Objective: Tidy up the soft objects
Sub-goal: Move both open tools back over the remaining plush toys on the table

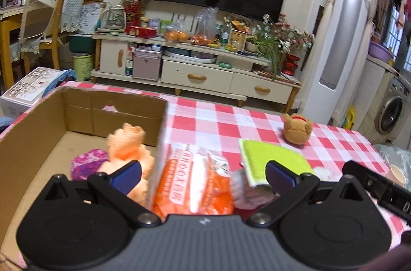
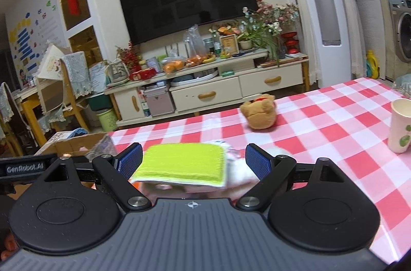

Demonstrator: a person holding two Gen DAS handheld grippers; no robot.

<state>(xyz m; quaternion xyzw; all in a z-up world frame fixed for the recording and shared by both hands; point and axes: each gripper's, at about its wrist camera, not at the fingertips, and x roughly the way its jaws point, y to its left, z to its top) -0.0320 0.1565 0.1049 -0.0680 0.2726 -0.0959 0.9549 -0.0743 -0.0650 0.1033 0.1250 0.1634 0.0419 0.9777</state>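
Note:
A cardboard box [image 1: 84, 114] on the left of the checked table holds an orange plush toy [image 1: 128, 145] and a purple knitted item [image 1: 87, 164]. My left gripper [image 1: 203, 174] is open above an orange-and-white packet [image 1: 192, 181] lying against the box's right wall. A green sponge [image 1: 272, 160] rests on a pale pink soft thing [image 1: 246, 194] to the right. My right gripper [image 2: 194, 163] is open, with the green sponge [image 2: 182, 164] between its fingers, not clamped. A brown plush bear [image 2: 260, 114] lies farther back on the table.
A paper cup [image 2: 400, 126] stands on the table's right side. Beyond the table's far edge are a TV cabinet [image 2: 205, 81] crowded with items, a chair [image 1: 43, 22] at left and a washing machine [image 2: 403, 37] at right.

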